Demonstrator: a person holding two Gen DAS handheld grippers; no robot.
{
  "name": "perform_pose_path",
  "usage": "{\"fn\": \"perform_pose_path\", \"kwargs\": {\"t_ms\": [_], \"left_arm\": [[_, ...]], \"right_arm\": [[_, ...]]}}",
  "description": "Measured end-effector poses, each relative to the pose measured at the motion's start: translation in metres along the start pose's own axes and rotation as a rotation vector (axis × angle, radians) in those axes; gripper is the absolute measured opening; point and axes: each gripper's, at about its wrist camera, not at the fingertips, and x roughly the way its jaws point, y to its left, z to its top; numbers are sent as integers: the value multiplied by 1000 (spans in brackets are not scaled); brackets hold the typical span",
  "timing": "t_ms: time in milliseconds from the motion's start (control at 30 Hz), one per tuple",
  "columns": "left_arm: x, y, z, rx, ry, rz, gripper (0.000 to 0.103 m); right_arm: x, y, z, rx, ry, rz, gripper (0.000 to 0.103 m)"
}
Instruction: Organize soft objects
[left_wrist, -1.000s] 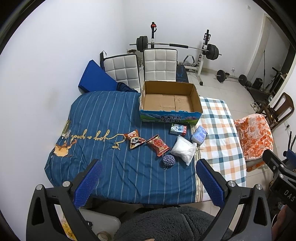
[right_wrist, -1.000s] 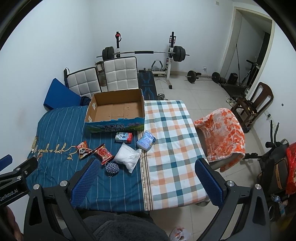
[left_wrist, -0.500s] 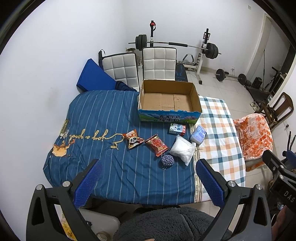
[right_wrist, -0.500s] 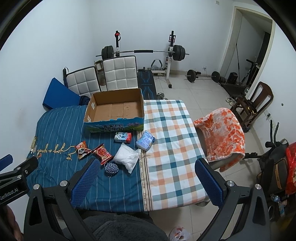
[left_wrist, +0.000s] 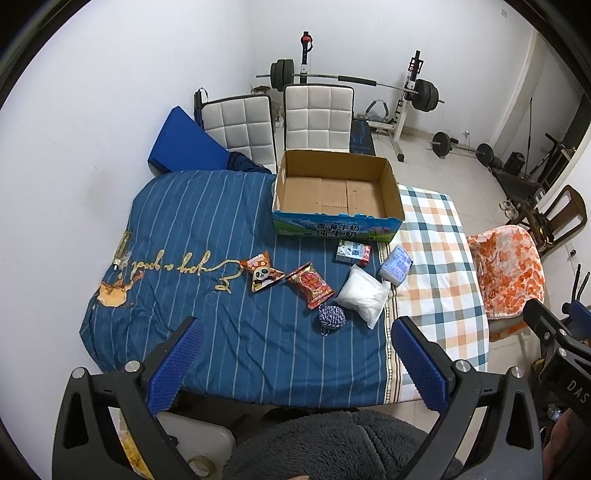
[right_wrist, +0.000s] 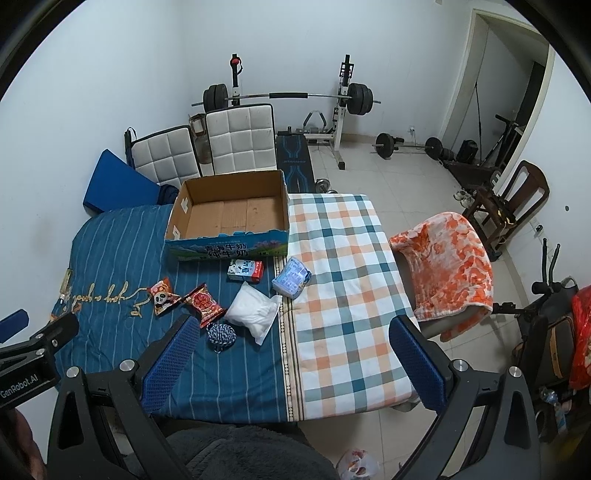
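Bed (left_wrist: 207, 221) with blue striped cover beside checked mattress; weight bench behind. Open cardboard box (left_wrist: 336, 192) at far edge, nothing inside. Before it, scattered: panda snack pack (left_wrist: 263, 271), red snack pack (left_wrist: 312, 283), blue-white yarn ball (left_wrist: 331, 317), white plastic bag (left_wrist: 360, 295), tissue pack (left_wrist: 396, 264), small carton (left_wrist: 352, 253). Carton print too small to read. Left gripper (left_wrist: 291, 365) and right gripper (right_wrist: 291, 363) both spread wide, holding nothing, over near edge. Grey fleece hides lower frame.

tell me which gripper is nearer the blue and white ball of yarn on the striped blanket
Left, marginally. The blue and white yarn ball lies ahead between the left gripper fingers; from the right gripper it sits off to the left, just past its left finger.
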Motion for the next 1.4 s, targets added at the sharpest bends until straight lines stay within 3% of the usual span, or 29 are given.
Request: {"fn": "perform_pose_path", "kwargs": {"t_ms": [233, 433, 533, 700, 833, 933, 1067, 1100, 1167, 1200, 1400], "left_arm": [[46, 7, 19, -44, 54, 11, 103], [129, 15, 36, -95, 169, 13, 103], [186, 17, 41, -103, 259, 21, 103], [266, 23, 37, -109, 393, 68, 103], [300, 32, 29, -128, 453, 93, 103], [318, 37, 20, -143, 499, 106, 103], [334, 41, 10, -183, 548, 115, 103], [338, 41, 9, -197, 557, 115, 103], [345, 40, 9, -224, 564, 106, 103], [349, 38, 11, -239, 567, 105, 103], [387, 19, 27, -267, 590, 71, 103]], "right_arm": [[75, -6, 22, 31, 124, 38, 103], [208, 1, 36, 38, 284, 39, 103], [299, 33, 32, -152, 393, 80, 103], [405, 88, 4, -522, 493, 71, 103], [445, 126, -26, -800, 474, 63, 103], [477, 144, -46, -897, 571, 122, 103], [504, 147, -50, -835, 672, 165, 102], [510, 144, -48, -790, 694, 177, 99], [521, 129, -43, -633, 778, 218, 84], [526, 119, -39, -553, 804, 218, 83], [539, 52, -33, -251, 810, 159, 80]]}}
